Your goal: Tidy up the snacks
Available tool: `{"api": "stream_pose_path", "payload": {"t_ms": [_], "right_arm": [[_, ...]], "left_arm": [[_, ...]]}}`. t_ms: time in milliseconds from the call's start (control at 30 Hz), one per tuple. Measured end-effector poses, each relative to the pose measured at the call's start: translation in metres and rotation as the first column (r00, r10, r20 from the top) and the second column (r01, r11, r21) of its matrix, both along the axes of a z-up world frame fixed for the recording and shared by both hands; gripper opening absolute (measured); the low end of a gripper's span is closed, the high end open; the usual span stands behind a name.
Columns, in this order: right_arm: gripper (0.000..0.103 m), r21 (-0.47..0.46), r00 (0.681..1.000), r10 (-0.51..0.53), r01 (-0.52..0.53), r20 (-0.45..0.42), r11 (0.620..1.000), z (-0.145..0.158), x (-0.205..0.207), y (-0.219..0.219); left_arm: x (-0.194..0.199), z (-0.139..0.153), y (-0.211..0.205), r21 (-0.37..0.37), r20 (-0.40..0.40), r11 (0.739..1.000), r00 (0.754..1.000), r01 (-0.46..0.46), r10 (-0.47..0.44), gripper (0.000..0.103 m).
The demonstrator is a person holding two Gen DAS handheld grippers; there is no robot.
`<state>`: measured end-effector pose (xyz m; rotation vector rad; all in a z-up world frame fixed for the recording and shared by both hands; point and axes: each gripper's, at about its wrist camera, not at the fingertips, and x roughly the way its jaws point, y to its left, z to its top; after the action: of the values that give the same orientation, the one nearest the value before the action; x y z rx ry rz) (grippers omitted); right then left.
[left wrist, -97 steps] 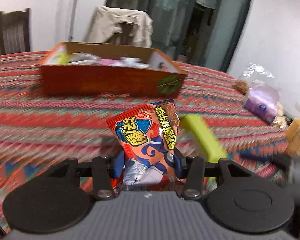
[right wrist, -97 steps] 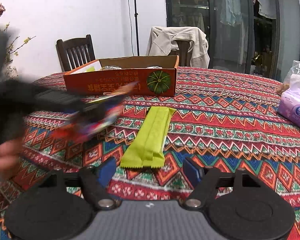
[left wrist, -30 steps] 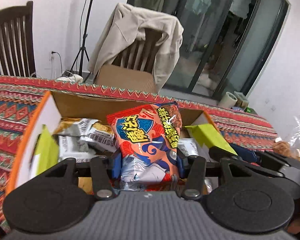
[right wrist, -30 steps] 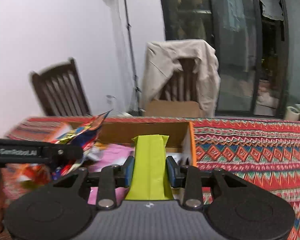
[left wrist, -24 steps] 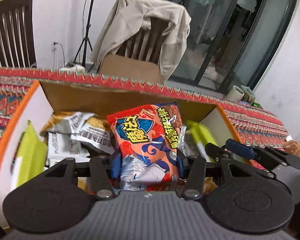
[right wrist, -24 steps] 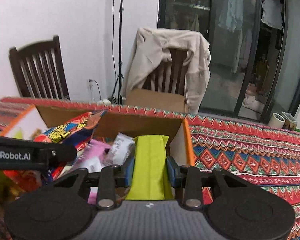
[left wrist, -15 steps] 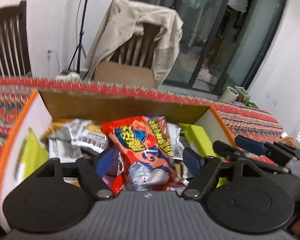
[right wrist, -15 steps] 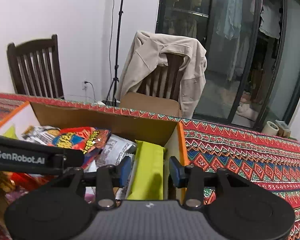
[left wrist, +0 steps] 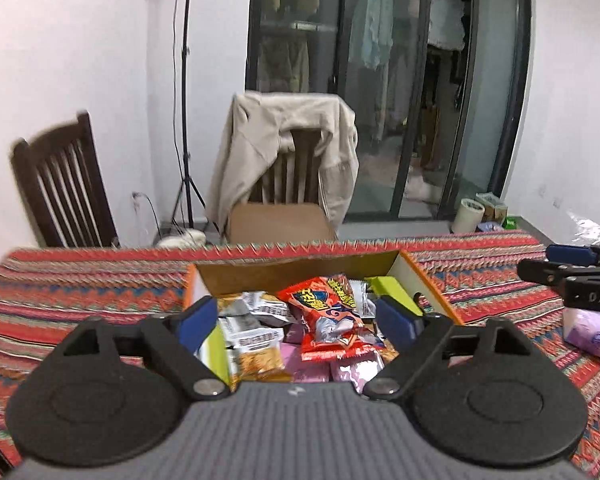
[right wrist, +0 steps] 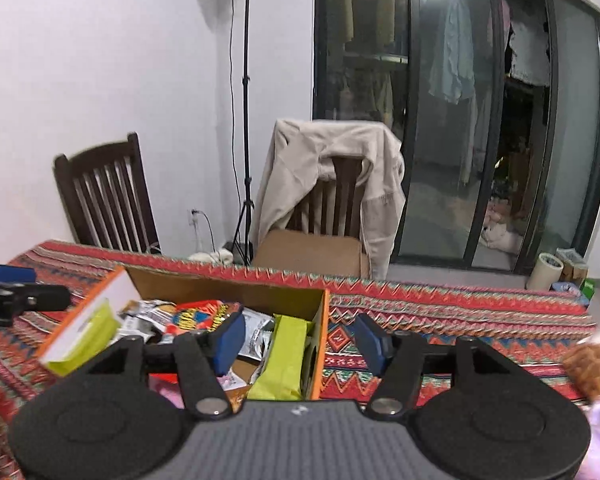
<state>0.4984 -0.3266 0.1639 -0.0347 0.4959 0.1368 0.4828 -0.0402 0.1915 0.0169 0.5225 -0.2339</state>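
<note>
- Orange cardboard box (left wrist: 424,280) sits on the patterned tablecloth (left wrist: 80,292), ahead of and below the left gripper (left wrist: 300,320) in the left wrist view.
- Left jaws are spreading wide, nothing pressed between them. Red snack bag (left wrist: 328,316) lies loose in the box, beyond the gap, on top of other packets.
- Green bar (left wrist: 388,288) leans at the box's right wall, just past the right blue pad.
- Right gripper (left wrist: 572,276) pokes in at far right, above the cloth.
- Right wrist view: right gripper (right wrist: 300,340) jaws are opening, empty. Green bar (right wrist: 288,352) rests in the box (right wrist: 322,340) against its right wall, below and just left of the gap, untouched by either pad.
- Red bag (right wrist: 200,316) lies left of the left pad, inside the box.
- Left gripper (right wrist: 16,292) shows at the left edge.
</note>
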Motion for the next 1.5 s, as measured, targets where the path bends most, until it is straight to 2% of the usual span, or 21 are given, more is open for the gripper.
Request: {"api": "stream_pose_path", "payload": {"t_ms": [67, 167, 233, 333, 433, 533, 700, 933, 1100, 1200, 1267, 1367, 1433, 1500], "right_arm": [[0.063, -0.004, 1.0, 0.011, -0.011, 0.019, 1.0, 0.016, -0.026, -0.004], [0.068, -0.021, 0.998, 0.023, -0.022, 0.063, 1.0, 0.04, -0.074, -0.006], [0.077, -0.032, 0.995, 0.031, -0.028, 0.098, 0.999, 0.052, -0.103, -0.007], [0.08, -0.043, 0.988, 0.054, -0.049, 0.143, 0.998, 0.065, -0.155, -0.007], [0.084, -0.042, 0.98, 0.074, -0.067, 0.182, 0.997, 0.067, -0.208, -0.009], [0.087, -0.051, 0.969, 0.091, -0.081, 0.228, 0.995, 0.058, -0.265, -0.008], [0.088, -0.08, 0.954, 0.082, -0.061, 0.289, 0.995, 0.026, -0.355, -0.005], [0.091, -0.097, 0.954, 0.065, -0.038, 0.293, 0.995, -0.026, -0.455, 0.002], [0.093, -0.069, 0.961, 0.039, -0.02, 0.274, 0.997, -0.071, -0.505, 0.011], [0.093, -0.006, 0.97, 0.024, -0.023, 0.242, 1.0, -0.098, -0.52, 0.017], [0.093, 0.023, 0.973, 0.033, -0.039, 0.227, 0.999, -0.114, -0.524, 0.023], [0.093, 0.069, 0.979, 0.022, -0.036, 0.203, 0.997, -0.141, -0.523, 0.037], [0.093, 0.069, 0.979, 0.043, -0.057, 0.199, 0.996, -0.155, -0.52, 0.051], [0.093, 0.051, 0.979, 0.048, -0.059, 0.197, 0.997, -0.164, -0.515, 0.062]], "left_arm": [[-0.034, 0.017, 0.005, 0.015, 0.049, 1.0, 0.999, -0.005, 0.004, 0.1], [-0.086, 0.037, 0.009, 0.038, 0.111, 0.999, 0.994, 0.004, -0.008, 0.103], [-0.119, 0.046, 0.012, 0.029, 0.135, 0.999, 0.991, 0.015, -0.018, 0.103], [-0.172, 0.049, 0.017, 0.014, 0.163, 1.0, 0.986, 0.026, -0.028, 0.103], [-0.226, 0.04, 0.023, 0.011, 0.211, 0.999, 0.976, 0.051, -0.053, 0.103], [-0.282, 0.02, 0.029, 0.019, 0.244, 0.998, 0.968, 0.059, -0.061, 0.103], [-0.369, -0.019, 0.038, 0.022, 0.327, 0.999, 0.944, 0.046, -0.05, 0.103], [-0.459, -0.073, 0.049, -0.009, 0.329, 1.0, 0.944, -0.023, 0.025, 0.103], [-0.494, -0.106, 0.055, -0.063, 0.288, 0.996, 0.954, -0.065, 0.081, 0.103], [-0.494, -0.131, 0.055, -0.046, 0.257, 0.995, 0.962, -0.086, 0.095, 0.103], [-0.482, -0.147, 0.052, -0.026, 0.218, 0.996, 0.972, -0.08, 0.084, 0.103], [-0.468, -0.17, 0.052, -0.059, 0.142, 0.995, 0.986, -0.077, 0.084, 0.103], [-0.469, -0.182, 0.05, -0.064, 0.139, 0.994, 0.985, -0.091, 0.099, 0.103], [-0.469, -0.189, 0.045, -0.031, 0.145, 0.994, 0.983, -0.109, 0.112, 0.103]]}}
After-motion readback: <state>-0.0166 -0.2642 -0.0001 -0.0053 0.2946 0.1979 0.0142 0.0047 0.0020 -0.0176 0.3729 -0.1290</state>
